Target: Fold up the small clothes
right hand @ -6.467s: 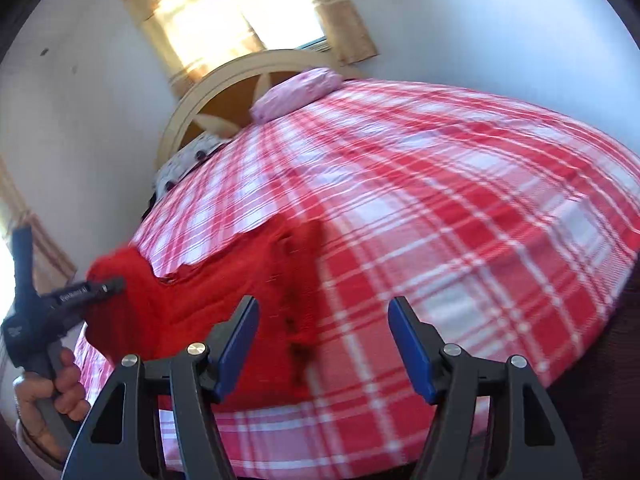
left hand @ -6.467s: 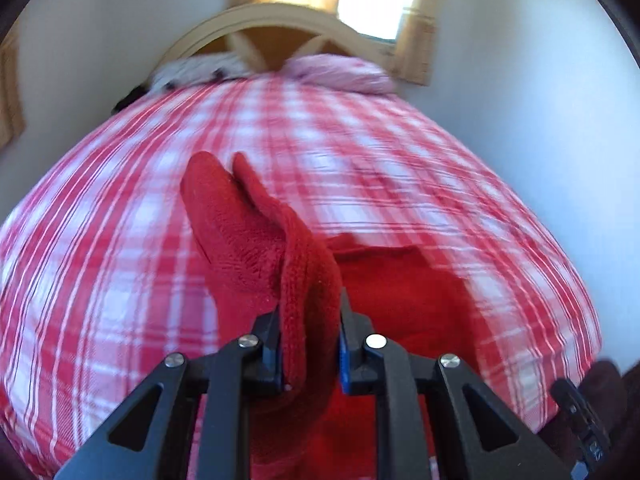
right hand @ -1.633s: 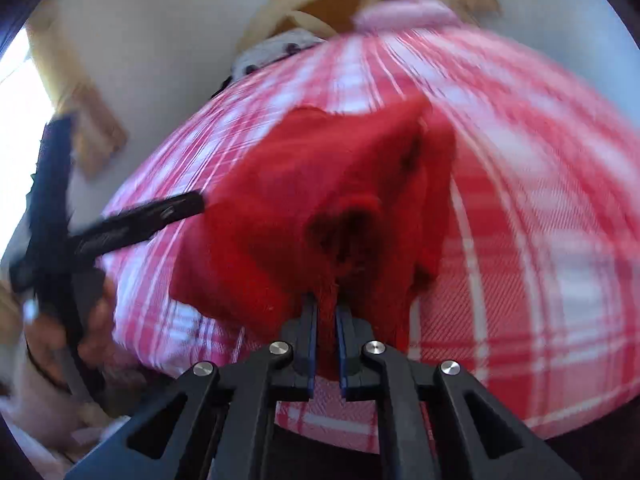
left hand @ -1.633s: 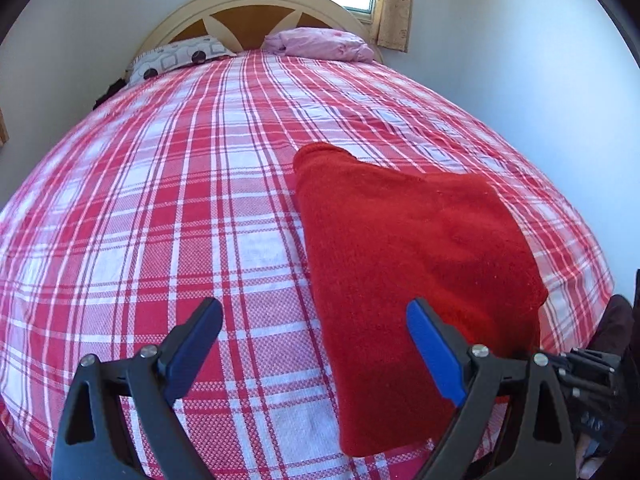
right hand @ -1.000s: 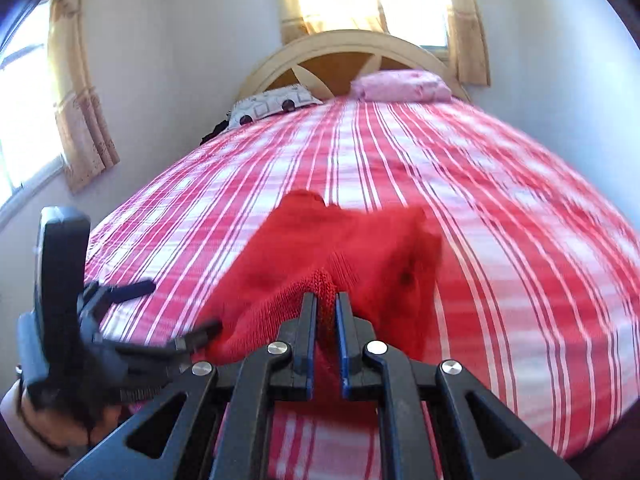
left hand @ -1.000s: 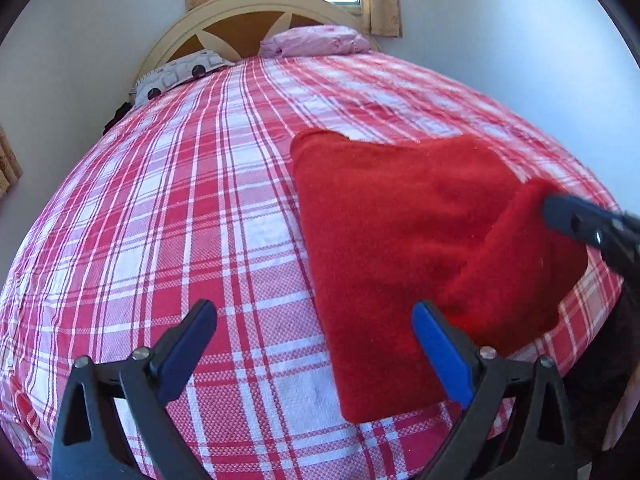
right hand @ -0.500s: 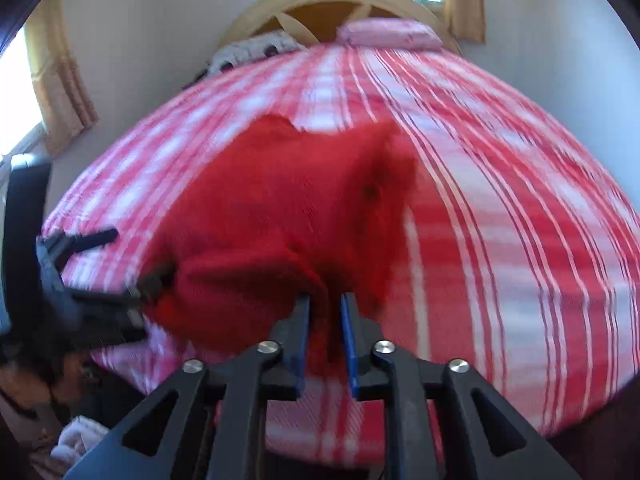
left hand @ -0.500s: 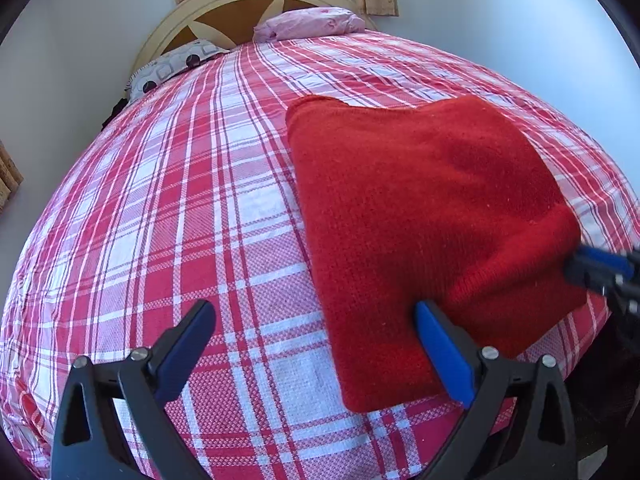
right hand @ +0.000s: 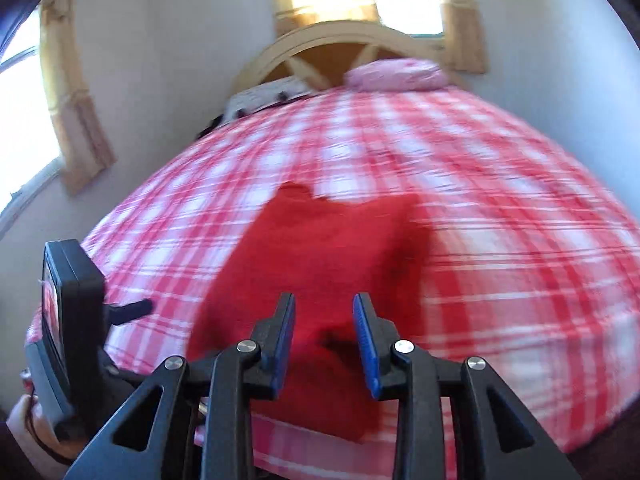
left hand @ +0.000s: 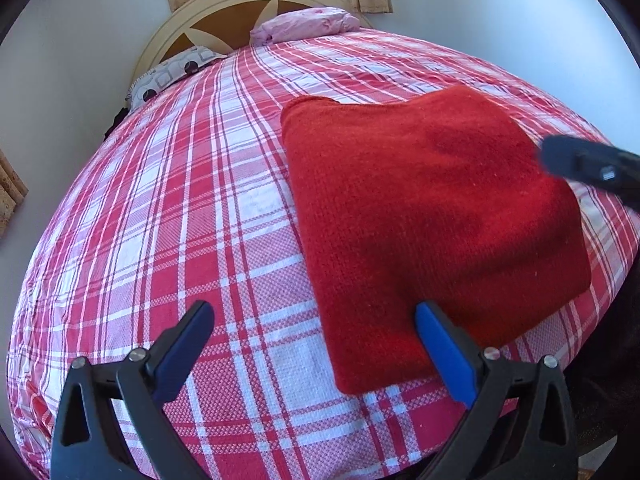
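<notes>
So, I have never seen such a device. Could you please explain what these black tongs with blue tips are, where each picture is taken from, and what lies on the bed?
They are hand-held grippers, one in each of a person's hands; there is no robot arm. Each carries a wide-angle camera that looks along its two fingers, so you get one picture per gripper. The left gripper hangs wide open over the checked bedcover. The right gripper has just been opening; its pads stand apart from the folded red knitted garment, so nothing is held. The garment lies flat near the bed's foot edge. Two pillows lie by the headboard.
</notes>
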